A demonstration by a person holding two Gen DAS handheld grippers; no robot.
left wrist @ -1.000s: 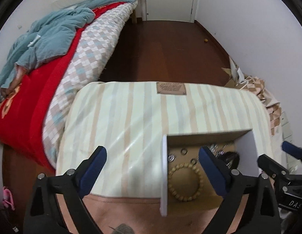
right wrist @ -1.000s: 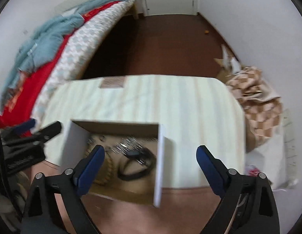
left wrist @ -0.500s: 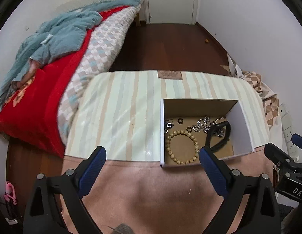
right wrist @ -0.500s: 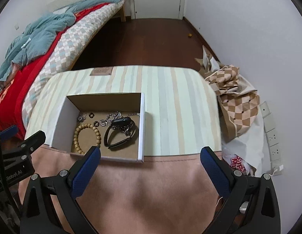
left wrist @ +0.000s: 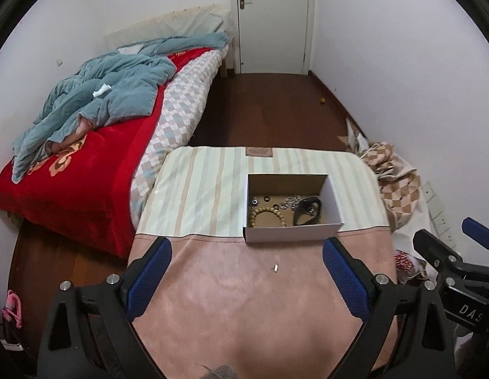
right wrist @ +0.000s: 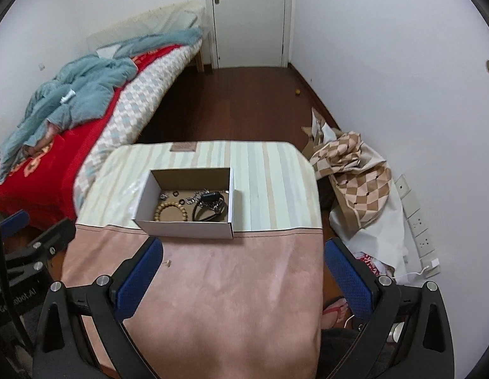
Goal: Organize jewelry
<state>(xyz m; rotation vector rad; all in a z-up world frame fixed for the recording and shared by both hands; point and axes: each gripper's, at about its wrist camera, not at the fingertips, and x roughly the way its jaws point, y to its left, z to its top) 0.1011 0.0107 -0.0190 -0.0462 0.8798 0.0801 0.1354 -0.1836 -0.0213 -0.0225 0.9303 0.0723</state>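
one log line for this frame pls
left gripper: open, empty | right gripper: open, empty | box: on table, holds bead bracelet, black band | small bit: on cloth

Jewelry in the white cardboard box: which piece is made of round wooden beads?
The tan beaded bracelet, lying left of the black band; the rest are metal.

Both wrist views high, angled down, sharing box [left wrist: 293, 208].
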